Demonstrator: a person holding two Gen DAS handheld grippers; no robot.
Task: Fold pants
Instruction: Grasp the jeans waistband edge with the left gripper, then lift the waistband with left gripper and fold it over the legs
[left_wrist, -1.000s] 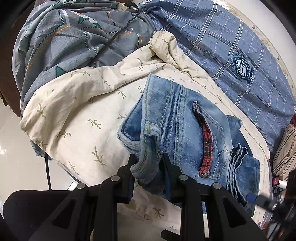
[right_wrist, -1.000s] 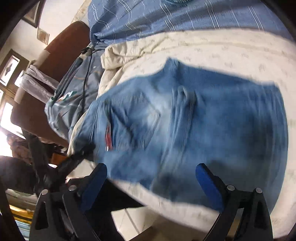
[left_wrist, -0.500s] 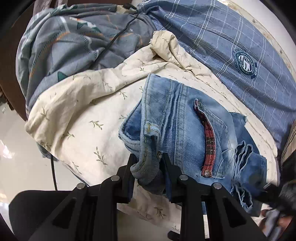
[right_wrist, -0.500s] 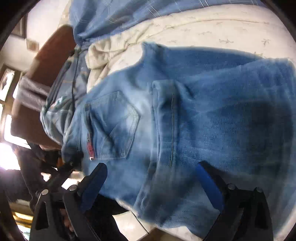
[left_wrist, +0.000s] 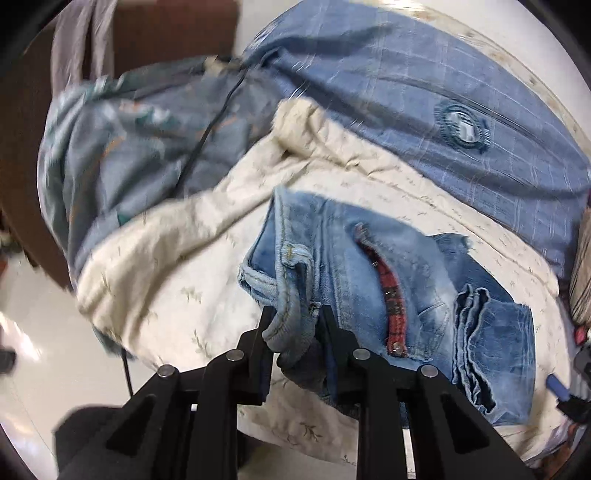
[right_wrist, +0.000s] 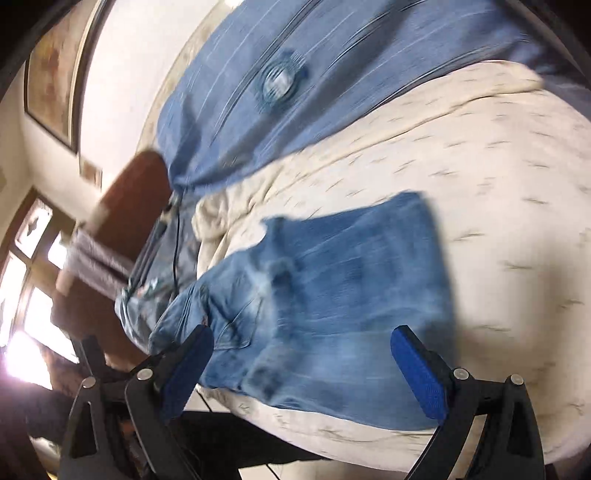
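Observation:
The pants are faded blue jeans (left_wrist: 369, 266) with a red plaid pocket trim, folded and lying on a cream leaf-print sheet (left_wrist: 177, 258). My left gripper (left_wrist: 293, 325) is shut on the waistband edge near a belt loop, at the near side of the bed. In the right wrist view the jeans (right_wrist: 332, 295) lie flat on the cream sheet (right_wrist: 498, 184). My right gripper (right_wrist: 303, 365) is open, with blue pads wide apart above the near edge of the jeans, holding nothing.
A blue checked blanket with a round emblem (left_wrist: 443, 110) lies behind the jeans. A grey patterned cloth (left_wrist: 129, 147) with a black cable across it lies at the left. A brown chair (right_wrist: 122, 221) stands beside the bed. White tiled floor (left_wrist: 29, 332) lies below.
My right gripper has pulled back from the jeans, which now look smaller and farther. My left gripper keeps its hold on the waistband and has shifted a little; both views are blurred by motion.

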